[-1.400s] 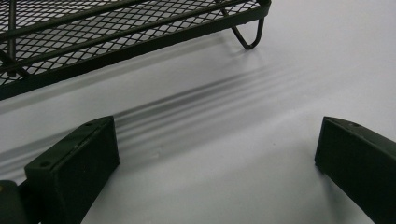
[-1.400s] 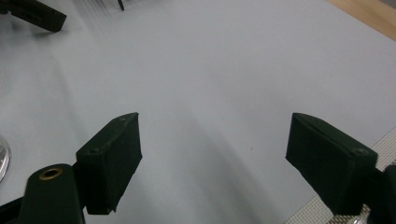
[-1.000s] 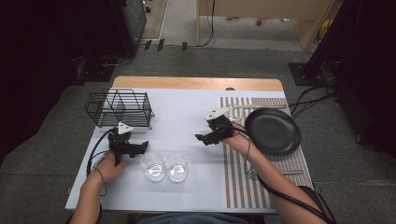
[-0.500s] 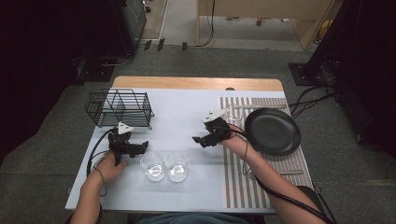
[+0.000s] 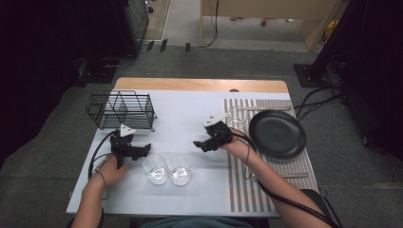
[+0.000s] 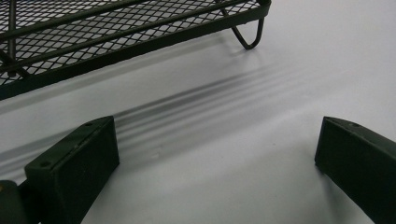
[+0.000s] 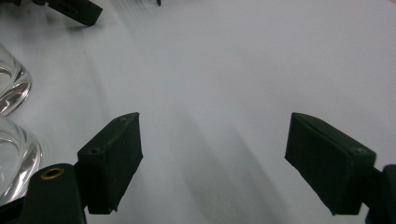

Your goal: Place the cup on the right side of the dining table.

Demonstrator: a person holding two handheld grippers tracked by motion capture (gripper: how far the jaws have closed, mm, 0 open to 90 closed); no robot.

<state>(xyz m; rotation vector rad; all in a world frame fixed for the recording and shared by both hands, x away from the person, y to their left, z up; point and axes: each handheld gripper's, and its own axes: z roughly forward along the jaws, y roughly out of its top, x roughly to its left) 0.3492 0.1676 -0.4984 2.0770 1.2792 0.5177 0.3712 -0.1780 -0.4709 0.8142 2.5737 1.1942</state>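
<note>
Two clear glasses (image 5: 155,169) (image 5: 180,169) stand side by side near the table's front edge; their rims show at the left of the right gripper view (image 7: 11,88) (image 7: 16,158). My left gripper (image 5: 144,150) rests on the white table surface just left of them, open, with nothing between its jaws (image 6: 215,154). My right gripper (image 5: 199,145) hovers low to the right of the glasses, pointing left, open and empty (image 7: 212,154). The black wire rack (image 5: 122,109) stands behind the left gripper, its mesh base (image 6: 116,32) close ahead in the left gripper view.
A black plate (image 5: 277,133) lies on a striped placemat (image 5: 266,190) at the right, with cutlery (image 5: 247,110) behind it and a piece near the mat's front (image 5: 285,175). Cables trail from both grippers. The left gripper's jaw tip (image 7: 77,11) shows at the top left of the right gripper view.
My right gripper has shifted slightly left and nearer the front, closer to the glasses. The left gripper has stayed put.
</note>
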